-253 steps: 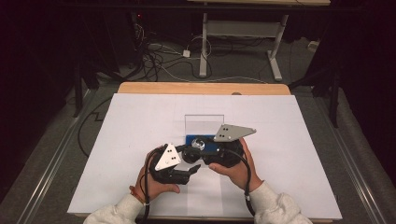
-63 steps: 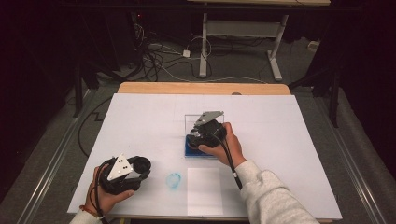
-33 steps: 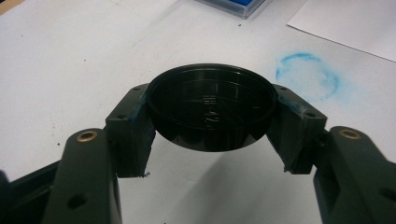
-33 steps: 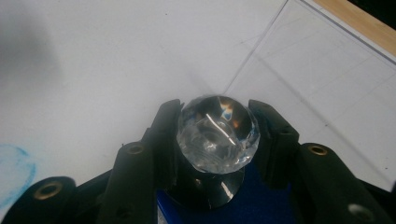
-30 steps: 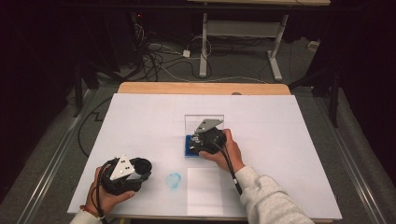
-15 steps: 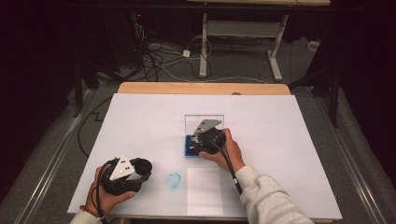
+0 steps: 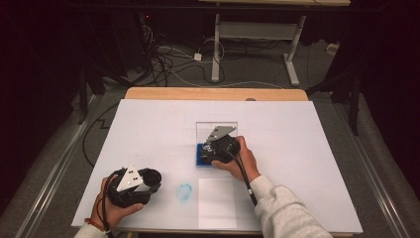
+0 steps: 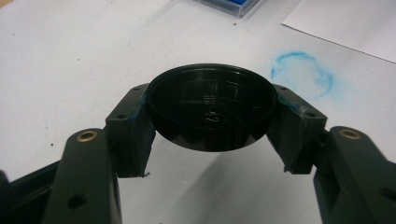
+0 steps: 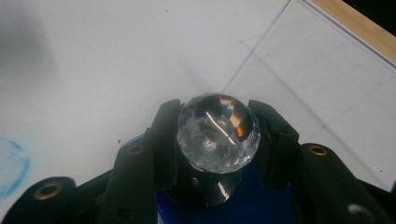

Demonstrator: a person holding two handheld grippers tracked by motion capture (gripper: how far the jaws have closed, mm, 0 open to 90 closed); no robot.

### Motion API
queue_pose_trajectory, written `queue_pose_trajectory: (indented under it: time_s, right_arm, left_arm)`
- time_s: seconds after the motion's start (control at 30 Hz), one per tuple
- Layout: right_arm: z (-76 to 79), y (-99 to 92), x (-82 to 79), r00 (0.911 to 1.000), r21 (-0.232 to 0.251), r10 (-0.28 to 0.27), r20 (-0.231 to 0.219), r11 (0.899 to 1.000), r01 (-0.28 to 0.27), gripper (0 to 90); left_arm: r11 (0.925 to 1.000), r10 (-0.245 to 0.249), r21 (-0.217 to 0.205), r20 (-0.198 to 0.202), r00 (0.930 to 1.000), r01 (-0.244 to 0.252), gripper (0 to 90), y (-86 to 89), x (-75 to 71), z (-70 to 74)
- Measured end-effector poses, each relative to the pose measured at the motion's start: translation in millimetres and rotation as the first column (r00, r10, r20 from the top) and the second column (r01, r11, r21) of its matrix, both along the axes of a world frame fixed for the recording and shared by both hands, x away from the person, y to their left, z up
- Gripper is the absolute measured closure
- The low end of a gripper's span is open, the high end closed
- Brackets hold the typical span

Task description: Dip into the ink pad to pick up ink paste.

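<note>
On the white table [image 7: 148, 129], near its front left corner in the high view, the left gripper [image 8: 210, 116] is clenched on a round black lid [image 8: 211, 106], its two jaws pressing the lid's rim from either side. The left gripper view shows the lid held level just above the bare tabletop, casting a shadow beneath it. A smudged blue ring [image 8: 302, 73] marks the table just beyond the lid, and a white sheet of paper [image 8: 355, 23] lies farther off beside it.

Toward the middle of the table, the right gripper [image 9: 215, 135] grasps a clear faceted knob [image 9: 217, 132] between its jaws. Under the knob sits a dark round base, over a blue pad [image 9: 261, 196]. In the high view that pad [image 7: 200, 154] lies at the near edge of a clear square plate [image 7: 204, 130], and the right hand [image 7: 242, 158] rests behind the gripper. The two grippers are well apart, with the blue ring [image 7: 184, 191] between them near the front edge.
</note>
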State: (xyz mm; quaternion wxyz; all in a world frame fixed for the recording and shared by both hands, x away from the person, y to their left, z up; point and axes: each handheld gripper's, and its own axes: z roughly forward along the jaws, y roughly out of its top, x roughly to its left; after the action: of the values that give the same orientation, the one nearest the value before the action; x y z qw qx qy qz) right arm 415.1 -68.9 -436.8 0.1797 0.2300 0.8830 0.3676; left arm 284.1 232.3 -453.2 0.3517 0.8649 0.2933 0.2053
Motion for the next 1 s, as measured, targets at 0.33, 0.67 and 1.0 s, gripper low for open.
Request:
queue_pose_trajectory:
  time_s: [0.33,0.67,1.0]
  right_arm:
    - [14.8,-2.1,6.6,0.9998,-0.036,-0.014,-0.014,0.999,0.014,57.2]
    - [59.2,-21.1,2.3,0.9988,-0.014,-0.02,0.046,1.0,0.02,57.2]
    - [95.7,-42.7,-0.3,0.9939,0.03,-0.06,0.093,0.998,0.057,57.2]
  left_arm:
    - [1.0,0.003,-0.005,-0.003,1.0,-0.003,36.8,0.3,0.7,-0.1]
    - [1.0,0.002,-0.002,0.001,1.0,-0.002,36.8,-0.4,0.4,0.3]
    - [1.0,0.001,-0.005,-0.003,1.0,-0.001,36.7,0.0,1.3,-0.1]
